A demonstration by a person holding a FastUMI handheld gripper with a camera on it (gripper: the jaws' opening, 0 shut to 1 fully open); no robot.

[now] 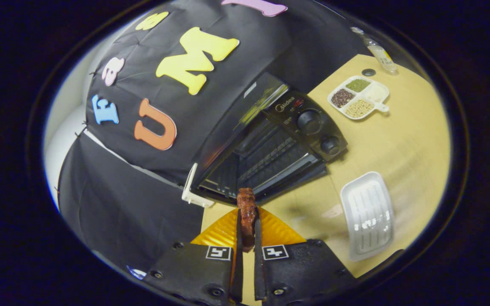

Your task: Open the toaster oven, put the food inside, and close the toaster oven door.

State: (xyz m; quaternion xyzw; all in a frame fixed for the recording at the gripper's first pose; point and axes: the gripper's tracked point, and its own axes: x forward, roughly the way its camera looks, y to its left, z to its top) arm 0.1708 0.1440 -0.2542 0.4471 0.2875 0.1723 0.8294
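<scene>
Gripper (248, 231) fingers nearly closed, both pressing on reddish-brown food piece (247, 212), bottom centre. Just beyond: black toaster oven (270, 144), door open, "Midea" on its panel. White tray (368, 214) lower right, seed dish (357, 97) upper right.

A staged recording booth got up as a bit of kitchen: black cloth wall (143, 199) hung close behind a plain tan tabletop (402, 140). On it stand a black toaster oven (270, 144) with its door down, a divided dish of dried beans and grains (357, 97), a white ribbed tray (368, 214) and a small bottle (380, 54). It looks arranged, not lived in.
</scene>
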